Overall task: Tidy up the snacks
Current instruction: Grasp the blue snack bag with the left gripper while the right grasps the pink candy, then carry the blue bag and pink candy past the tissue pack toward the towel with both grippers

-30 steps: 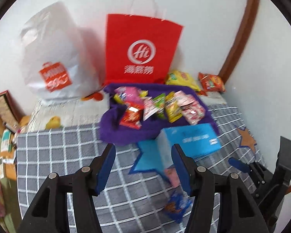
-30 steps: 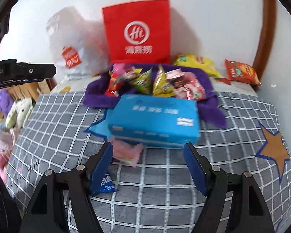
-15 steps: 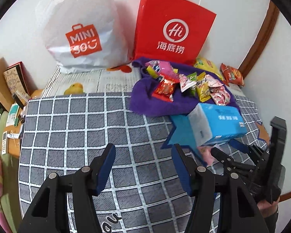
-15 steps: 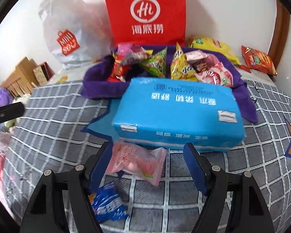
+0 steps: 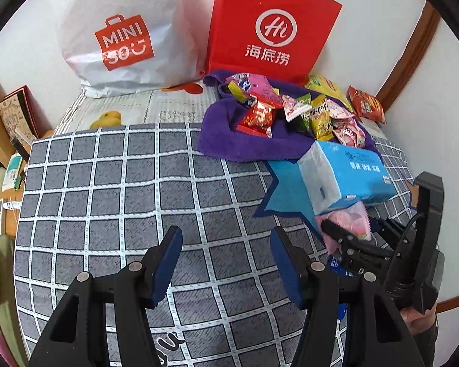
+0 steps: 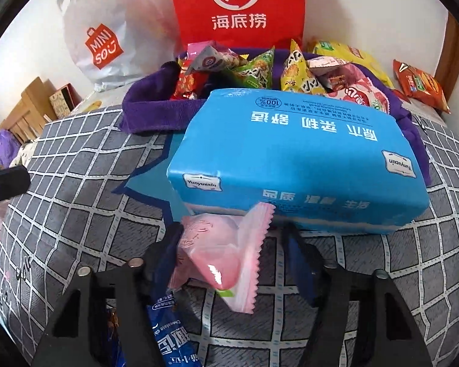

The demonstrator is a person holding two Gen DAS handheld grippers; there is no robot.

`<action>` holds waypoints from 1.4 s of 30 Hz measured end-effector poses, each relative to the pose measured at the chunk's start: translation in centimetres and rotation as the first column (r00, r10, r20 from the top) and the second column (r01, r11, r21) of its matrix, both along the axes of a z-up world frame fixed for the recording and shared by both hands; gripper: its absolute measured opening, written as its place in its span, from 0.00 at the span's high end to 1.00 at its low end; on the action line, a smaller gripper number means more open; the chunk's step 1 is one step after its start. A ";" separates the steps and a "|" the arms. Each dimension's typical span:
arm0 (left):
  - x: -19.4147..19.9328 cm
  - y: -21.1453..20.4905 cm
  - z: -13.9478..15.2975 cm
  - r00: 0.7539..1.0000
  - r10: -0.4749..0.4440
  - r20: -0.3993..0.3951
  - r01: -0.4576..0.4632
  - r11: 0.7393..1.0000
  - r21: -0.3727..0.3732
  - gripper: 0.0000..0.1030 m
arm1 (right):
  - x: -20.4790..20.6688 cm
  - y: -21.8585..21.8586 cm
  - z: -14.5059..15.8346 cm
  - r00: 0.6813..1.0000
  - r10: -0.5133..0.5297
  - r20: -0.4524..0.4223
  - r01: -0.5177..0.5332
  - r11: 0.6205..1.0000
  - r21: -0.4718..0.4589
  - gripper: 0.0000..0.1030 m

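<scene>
Closing in: right claw (image 6: pixel 229 253) jaws have just narrowed around the pink snack packet (image 6: pixel 220 253), now off the bed (image 5: pixel 122 189) beside the blue tissue pack (image 6: pixel 293 159); grip looks made; left claw (image 5: pixel 226 263) half-open, empty; next, purple cloth pile (image 6: pixel 150 113).

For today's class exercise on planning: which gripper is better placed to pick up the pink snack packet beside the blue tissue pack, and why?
Right. The right gripper already straddles the pink snack packet, jaws just closing. The left gripper stands open over bare checked blanket.
</scene>
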State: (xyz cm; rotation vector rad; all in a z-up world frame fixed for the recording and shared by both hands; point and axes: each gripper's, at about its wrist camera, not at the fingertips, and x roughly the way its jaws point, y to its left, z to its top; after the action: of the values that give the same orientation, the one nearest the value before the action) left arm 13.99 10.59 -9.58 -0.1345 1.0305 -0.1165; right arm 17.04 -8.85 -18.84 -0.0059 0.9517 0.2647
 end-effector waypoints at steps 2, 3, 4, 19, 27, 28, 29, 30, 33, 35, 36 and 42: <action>-0.1 -0.3 -0.2 1.000 -0.002 -0.005 0.002 1.000 0.002 0.44 | -0.2 0.0 0.1 1.000 0.016 0.006 -0.016 1.000 0.018 0.66; -0.2 -0.5 -0.3 1.000 -0.006 -0.005 0.006 1.000 0.001 0.44 | -0.3 -0.1 0.2 1.000 0.028 0.004 -0.028 0.999 0.023 0.66; -0.3 -0.8 -0.4 1.000 -0.013 -0.005 0.013 1.000 0.000 0.44 | -0.4 -0.3 0.4 1.000 0.028 0.008 -0.028 0.999 0.025 0.66; -1.8 -11.0 -3.4 0.960 -0.276 -0.039 0.276 0.961 0.000 0.44 | -5.0 -11.0 2.2 0.990 -0.107 0.088 0.109 0.994 -0.022 0.66; -3.4 -14.1 -5.8 0.937 -0.341 -0.070 0.346 0.935 0.074 0.44 | -6.6 -15.4 1.4 0.980 -0.183 0.075 0.183 0.983 0.000 0.66; -3.5 -14.1 -5.8 0.939 -0.337 -0.066 0.341 0.937 0.078 0.44 | -6.7 -15.6 1.3 0.980 -0.183 0.072 0.183 0.983 0.005 0.66; -3.5 -14.2 -5.8 0.940 -0.335 -0.060 0.340 0.937 0.083 0.50 | -6.8 -15.7 1.2 0.981 -0.182 0.071 0.182 0.983 0.007 0.66; -3.6 -14.3 -5.7 0.940 -0.336 -0.052 0.340 0.935 0.102 0.57 | -6.9 -15.7 1.1 0.982 -0.178 0.071 0.178 0.984 0.008 0.66; -3.5 -13.7 -5.4 0.956 -0.291 -0.024 0.292 0.948 0.128 0.62 | -6.7 -15.0 1.0 0.985 -0.153 0.074 0.153 0.988 0.015 0.66; -2.8 -12.5 -4.9 0.971 -0.238 0.005 0.235 0.963 0.133 0.62 | -6.7 -14.4 1.2 0.988 -0.132 0.080 0.131 0.991 0.021 0.66; -2.5 -12.0 -4.7 0.978 -0.207 0.018 0.202 0.970 0.138 0.62 | -6.6 -14.1 1.2 0.989 -0.120 0.086 0.119 0.993 0.022 0.66; -1.1 -9.9 -5.8 0.996 -0.087 0.037 0.080 0.985 0.154 0.62 | -5.4 -12.1 1.0 0.990 -0.070 0.119 0.070 0.998 0.001 0.66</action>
State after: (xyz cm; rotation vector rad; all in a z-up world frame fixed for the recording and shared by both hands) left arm 12.92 0.73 -15.40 0.0505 0.9978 -0.1156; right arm 11.62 -20.96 -17.84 0.0093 0.8324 0.1960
